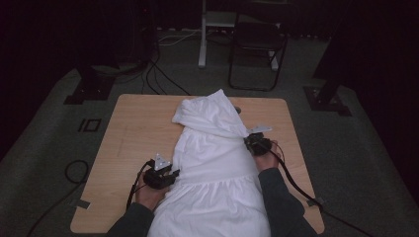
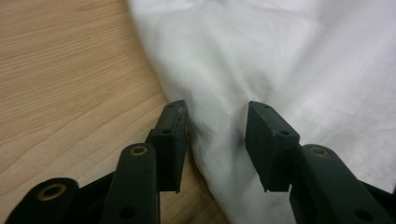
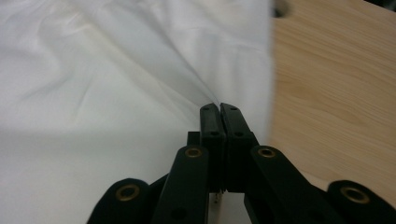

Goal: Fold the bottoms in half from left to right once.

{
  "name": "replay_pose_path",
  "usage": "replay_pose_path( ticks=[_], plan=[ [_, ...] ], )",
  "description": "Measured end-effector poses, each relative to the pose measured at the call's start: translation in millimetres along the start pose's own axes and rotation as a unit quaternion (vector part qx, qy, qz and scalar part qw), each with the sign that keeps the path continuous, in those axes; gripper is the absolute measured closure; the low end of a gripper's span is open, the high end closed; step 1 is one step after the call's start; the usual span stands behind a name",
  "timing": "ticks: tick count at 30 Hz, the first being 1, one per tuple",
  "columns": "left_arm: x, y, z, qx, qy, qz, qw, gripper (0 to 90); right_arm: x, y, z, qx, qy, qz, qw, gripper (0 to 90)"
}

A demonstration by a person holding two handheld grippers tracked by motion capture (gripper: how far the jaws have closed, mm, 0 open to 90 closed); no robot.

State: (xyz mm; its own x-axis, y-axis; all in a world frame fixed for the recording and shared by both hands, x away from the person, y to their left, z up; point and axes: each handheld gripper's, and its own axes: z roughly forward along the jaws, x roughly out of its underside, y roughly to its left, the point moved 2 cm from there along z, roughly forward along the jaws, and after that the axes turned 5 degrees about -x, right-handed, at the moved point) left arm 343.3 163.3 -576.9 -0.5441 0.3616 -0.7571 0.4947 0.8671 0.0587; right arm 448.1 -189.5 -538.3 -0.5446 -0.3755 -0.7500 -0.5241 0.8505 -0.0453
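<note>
Black left gripper (image 2: 217, 140) stands apart astride a fold of the white garment (image 1: 212, 168) (spread lengthwise on the desk (image 1: 133, 128)), while the right gripper (image 3: 219, 109) is clamped on its opposite edge.

The support is a light wooden table (image 1: 133, 128) with rounded corners, standing on grey carpet. A white garment (image 1: 212, 168) lies lengthwise along its middle, its near end hanging over the near edge.

Dim high view, dark surroundings, brighter gripper views, slightly soft focus
</note>
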Motion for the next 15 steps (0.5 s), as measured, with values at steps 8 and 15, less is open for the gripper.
replay_pose_path(
  ticks=[8,15],
  plan=[
    [-3.4,3.0,0.4,0.007,0.007,-0.010,0.9999,55.6,23.2,-25.5,15.6,-0.026,0.007,0.064,0.9976,86.5],
    [-64.3,14.1,17.7,0.011,-0.027,-0.006,0.9995,49.1,28.1,-27.6,20.8,-0.037,0.013,0.072,0.9966,82.9]
  ],
)
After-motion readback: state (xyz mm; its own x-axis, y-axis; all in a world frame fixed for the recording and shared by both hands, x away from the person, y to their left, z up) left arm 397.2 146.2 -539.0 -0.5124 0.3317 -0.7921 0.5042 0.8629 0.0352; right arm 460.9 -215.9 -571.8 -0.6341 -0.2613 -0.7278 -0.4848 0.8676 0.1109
